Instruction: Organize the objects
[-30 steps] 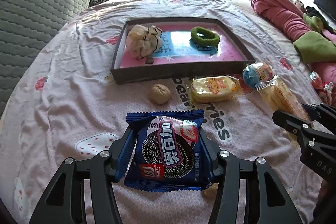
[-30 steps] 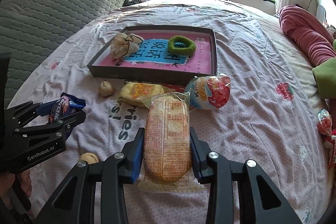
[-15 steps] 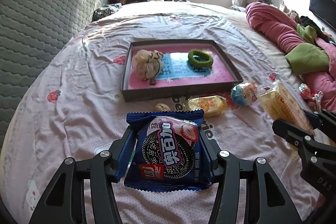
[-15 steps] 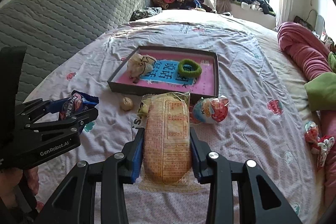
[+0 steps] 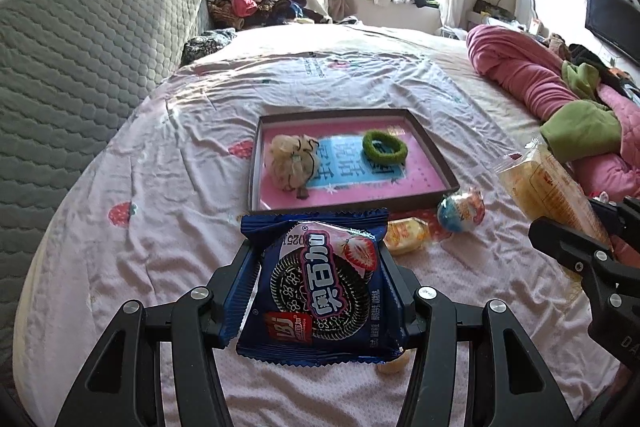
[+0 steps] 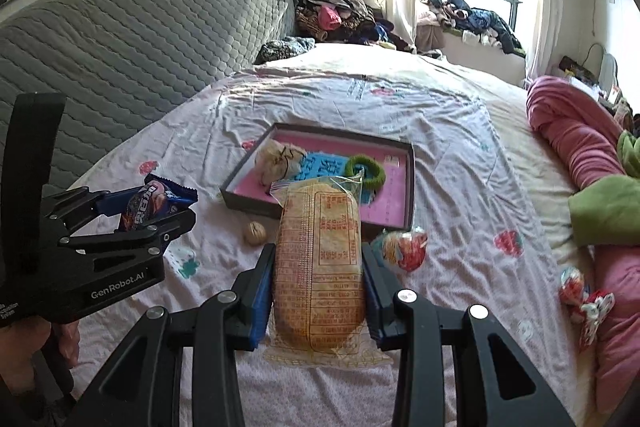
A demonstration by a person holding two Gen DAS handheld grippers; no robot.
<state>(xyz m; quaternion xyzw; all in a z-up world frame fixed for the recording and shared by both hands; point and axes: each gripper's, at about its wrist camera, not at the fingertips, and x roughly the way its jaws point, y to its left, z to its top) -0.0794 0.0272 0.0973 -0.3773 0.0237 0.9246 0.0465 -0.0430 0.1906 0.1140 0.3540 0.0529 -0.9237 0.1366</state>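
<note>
My left gripper (image 5: 318, 263) is shut on a blue cookie packet (image 5: 320, 291), held above the bed. My right gripper (image 6: 318, 263) is shut on a long yellow bread packet (image 6: 320, 267), also lifted; it shows at the right edge of the left wrist view as the bread packet (image 5: 536, 183). Ahead lies a dark-rimmed tray (image 5: 434, 201) with a pink floor, holding a cream pouch (image 5: 292, 165) and a green hair tie (image 5: 384, 146). In the right wrist view the left gripper (image 6: 172, 207) holds the cookie packet (image 6: 150, 205) at the left.
On the sheet before the tray lie a walnut (image 6: 255, 233), a small yellow snack pack (image 5: 404, 235) and a round colourful packet (image 5: 460, 213). A pink quilt (image 5: 528, 83) and green cloth (image 5: 580, 131) lie at the right. A grey headboard (image 5: 80, 59) stands left.
Both grippers have risen with their packets, so the tray and the loose snacks look smaller and farther below. More of the room and window shows now.
</note>
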